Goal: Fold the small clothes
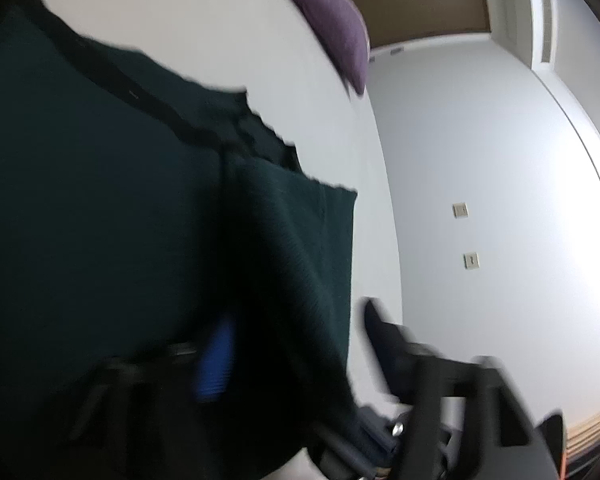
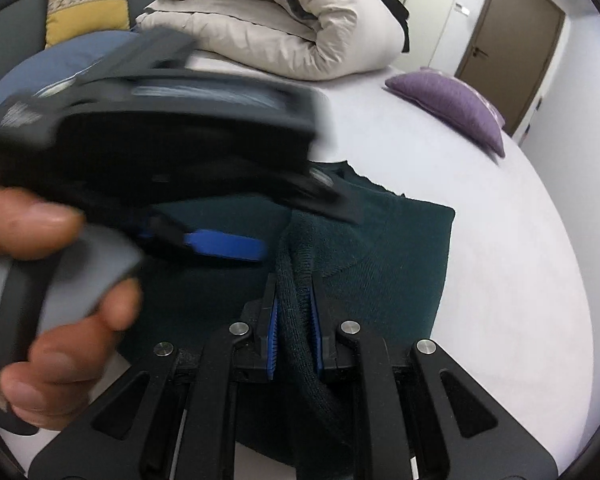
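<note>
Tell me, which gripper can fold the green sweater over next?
Probably the right gripper: its blue pads are already clamped on a bunched fold of the green sweater lying on the white bed. The left gripper hovers above the sweater, blurred, apparently holding nothing.

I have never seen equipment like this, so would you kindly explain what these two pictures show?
No robot here: a person carries a handheld two-finger tool in each hand, each with a camera looking along its fingers. In the right camera's view, the right tool is shut on a fold of a dark green knit garment lying on a white bed. The blurred left tool, held by the left hand, hovers over the same garment; whether it grips is unclear. The left camera's view is mostly that garment up close. Behind lie a purple cushion and a rolled duvet.
</note>
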{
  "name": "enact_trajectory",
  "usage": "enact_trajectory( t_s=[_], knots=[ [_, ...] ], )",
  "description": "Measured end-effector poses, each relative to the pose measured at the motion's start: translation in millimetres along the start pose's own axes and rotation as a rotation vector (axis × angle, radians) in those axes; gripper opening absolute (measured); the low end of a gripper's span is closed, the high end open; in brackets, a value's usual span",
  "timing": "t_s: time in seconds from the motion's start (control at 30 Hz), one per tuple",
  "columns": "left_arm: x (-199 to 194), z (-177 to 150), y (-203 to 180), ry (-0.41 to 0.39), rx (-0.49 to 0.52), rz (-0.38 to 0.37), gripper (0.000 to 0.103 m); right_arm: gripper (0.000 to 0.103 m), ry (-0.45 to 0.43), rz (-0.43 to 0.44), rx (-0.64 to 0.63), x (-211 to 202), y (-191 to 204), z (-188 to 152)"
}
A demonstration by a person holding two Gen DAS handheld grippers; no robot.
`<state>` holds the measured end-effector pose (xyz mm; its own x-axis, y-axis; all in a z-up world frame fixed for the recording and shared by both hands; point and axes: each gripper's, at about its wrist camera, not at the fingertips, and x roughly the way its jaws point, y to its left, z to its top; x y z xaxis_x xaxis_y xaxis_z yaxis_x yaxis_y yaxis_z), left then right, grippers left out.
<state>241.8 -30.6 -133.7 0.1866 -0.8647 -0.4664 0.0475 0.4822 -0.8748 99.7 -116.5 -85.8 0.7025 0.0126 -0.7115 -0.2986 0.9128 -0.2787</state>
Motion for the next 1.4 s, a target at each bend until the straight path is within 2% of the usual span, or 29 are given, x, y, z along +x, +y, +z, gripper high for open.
enact_trajectory(
  t_s=[0.03,0.07,0.13,0.23,0.33,0.47,0.5,0.53,0.63,0.77,0.83,0.9,1.03,1.3,1.4],
  knots=[
    [3.9,2.2,0.2,0.01,-0.005,0.003,0.026,0.012,-0.001,-0.001,-0.008,-1.5,2.0,-1.6],
    [6.8,4.1,-0.4,0.014,-0.002,0.02,0.017,0.012,-0.001,0.002,-0.012,-2.8,3.3,-3.7],
    [5.3,5.7,-0.9,0.016,-0.003,0.016,0.014,0.013,-0.002,0.017,-0.005,-5.0,3.2,-6.8],
    [-4.7,5.0,3.3,0.013,0.007,0.01,0.013,0.017,-0.002,0.103,0.041,-21.8,-1.7,-20.3],
    [-24.7,7.0,8.7,0.008,0.018,0.021,0.013,0.019,-0.045,0.249,0.114,-49.0,-17.5,-30.6],
    [-64.5,16.5,20.7,-0.015,0.047,0.062,0.013,0.02,-0.159,0.48,0.294,-98.9,-60.1,-44.7],
    [-73.9,19.4,24.2,-0.022,0.048,0.071,0.013,0.021,-0.177,0.503,0.323,-103.4,-68.6,-47.0],
    [-82.1,22.4,27.1,-0.028,0.051,0.077,0.013,0.023,-0.185,0.51,0.346,-104.7,-76.0,-48.8],
    [-111.7,31.1,35.8,-0.056,0.065,0.115,0.013,0.025,-0.136,0.438,0.363,-87.2,-82.1,-49.8],
    [-142.7,40.0,50.2,-0.071,0.08,0.176,0.013,0.025,-0.065,0.431,0.333,-46.8,-60.4,-48.5],
    [-150.6,43.2,57.4,-0.071,0.081,0.196,0.013,0.025,-0.036,0.406,0.302,-24.5,-49.8,-46.4],
    [-157.3,43.8,66.5,-0.072,0.075,0.198,0.013,0.025,-0.012,0.419,0.278,-9.2,-29.4,-41.6],
    [-159.6,46.9,80.3,-0.08,0.057,0.193,0.013,0.025,0.027,0.45,0.24,21.8,-1.2,-33.9],
    [-156.5,56.6,91.5,-0.102,0.031,0.179,0.013,0.025,0.067,0.491,0.191,37.2,54.0,-36.5],
    [-145.8,54.0,105.1,-0.098,0.009,0.219,0.016,0.025,0.08,0.522,0.218,46.9,62.4,-39.1]
  ],
)
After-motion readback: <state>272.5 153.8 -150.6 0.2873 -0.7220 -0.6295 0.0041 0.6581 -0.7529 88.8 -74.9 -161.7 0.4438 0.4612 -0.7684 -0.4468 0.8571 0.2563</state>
